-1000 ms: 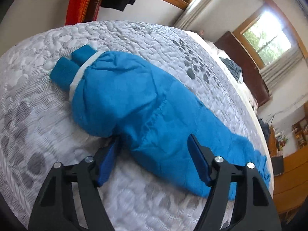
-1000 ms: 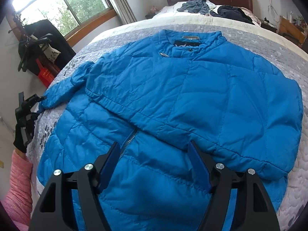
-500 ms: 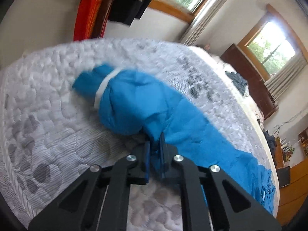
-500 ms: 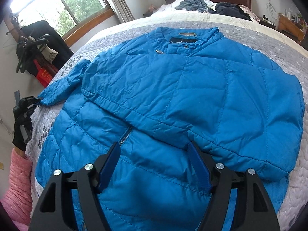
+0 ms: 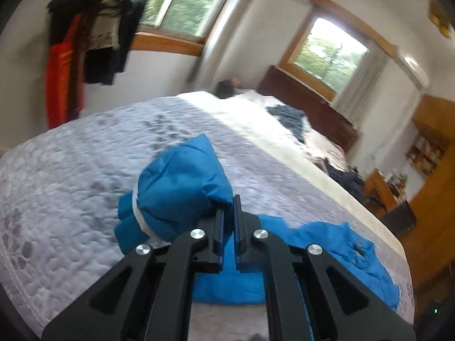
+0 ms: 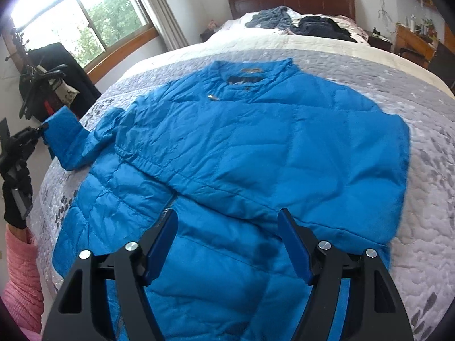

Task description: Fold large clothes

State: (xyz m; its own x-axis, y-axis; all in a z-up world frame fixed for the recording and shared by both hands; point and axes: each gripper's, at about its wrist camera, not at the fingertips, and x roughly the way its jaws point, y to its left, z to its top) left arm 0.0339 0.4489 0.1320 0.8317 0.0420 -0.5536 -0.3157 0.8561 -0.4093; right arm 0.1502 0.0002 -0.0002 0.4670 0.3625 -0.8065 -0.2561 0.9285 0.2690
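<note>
Your left gripper [image 5: 229, 221] fingers clench the sleeve [image 5: 182, 190] of the jacket [image 6: 241, 156] spread on the bed [image 6: 426, 170], your right gripper [image 6: 227, 238] hangs released, so folding looks barely begun.

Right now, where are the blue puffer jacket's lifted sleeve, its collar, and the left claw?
Blue puffer jacket's lifted sleeve [image 5: 182, 187]: left wrist view, bunched cuff end.
Collar [image 6: 253, 71]: right wrist view, neck opening.
Left claw [image 5: 229, 213]: left wrist view, between fingertips.
</note>
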